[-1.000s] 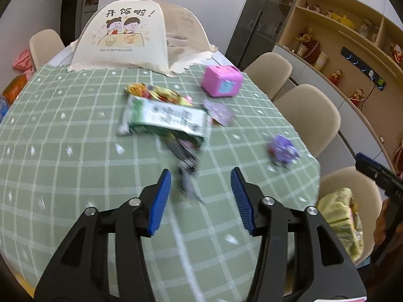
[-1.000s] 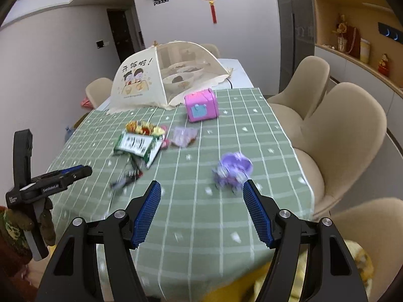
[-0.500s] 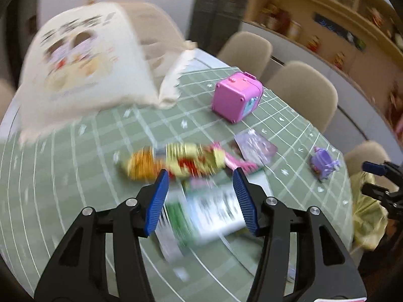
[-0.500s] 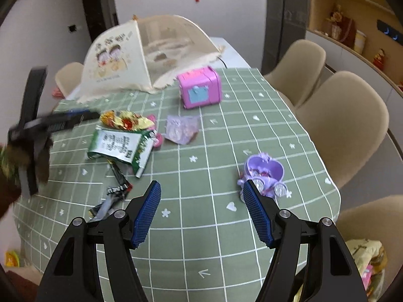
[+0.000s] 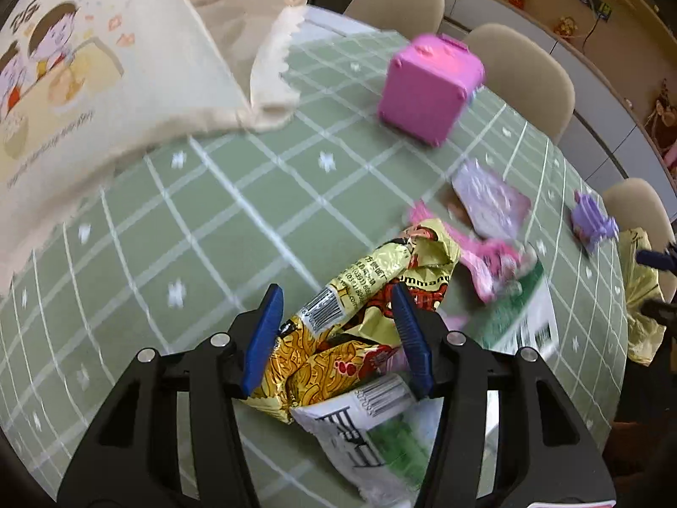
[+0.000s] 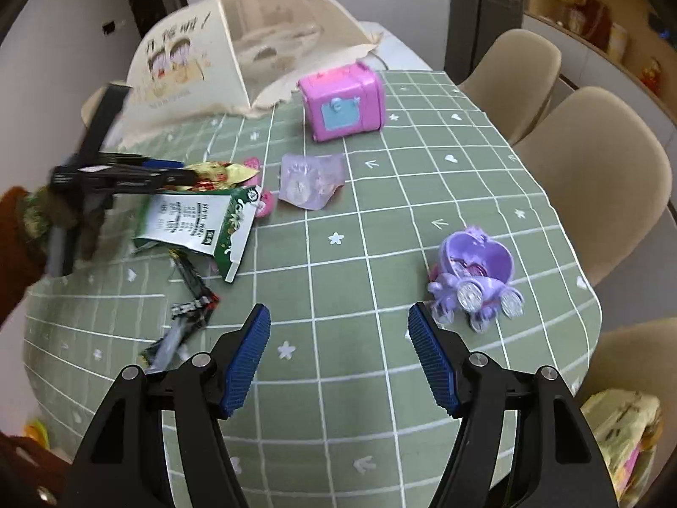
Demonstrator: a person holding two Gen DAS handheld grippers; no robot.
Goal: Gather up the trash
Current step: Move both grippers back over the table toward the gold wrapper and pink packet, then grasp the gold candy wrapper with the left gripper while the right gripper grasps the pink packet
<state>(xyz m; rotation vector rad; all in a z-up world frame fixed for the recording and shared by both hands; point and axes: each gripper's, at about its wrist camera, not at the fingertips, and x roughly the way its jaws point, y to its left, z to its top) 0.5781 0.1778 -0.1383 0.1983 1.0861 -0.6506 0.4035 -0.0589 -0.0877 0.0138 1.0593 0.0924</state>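
Count on the green checked tablecloth (image 6: pixel 381 220): 5 pieces of trash, 2 toys, 1 food cover.

Trash:
- 1 yellow crinkled wrapper (image 5: pixel 359 309), lying between the fingers of the left gripper (image 5: pixel 338 334); jaws apart, pads not seen pressing it, so released.
- 1 green-and-white packet (image 6: pixel 199 224), overlapped by the yellow wrapper's edge.
- 1 pink wrapper (image 5: pixel 486 258), just beside both.
- 1 pale purple sachet (image 6: pixel 311 180), near the cluster, flat on the cloth.
- 1 dark torn wrapper (image 6: pixel 190 296), nearer the front edge, apart from the packet.

Toys: 1 pink box (image 6: pixel 342 103) toward the far side; 1 purple carriage (image 6: pixel 474 279) near the right edge of the table.

1 beige mesh food cover (image 6: pixel 220 67) at the far end, its hem resting on the cloth.

Right gripper (image 6: pixel 338 351): jaws spread wide, nothing between them, over bare cloth at the front edge, between the dark wrapper and the carriage.

Open room: bare cloth across the middle and front right. 3 beige chairs (image 6: pixel 592 178) along the right side; 1 yellow bag (image 6: pixel 622 436) below the table corner.
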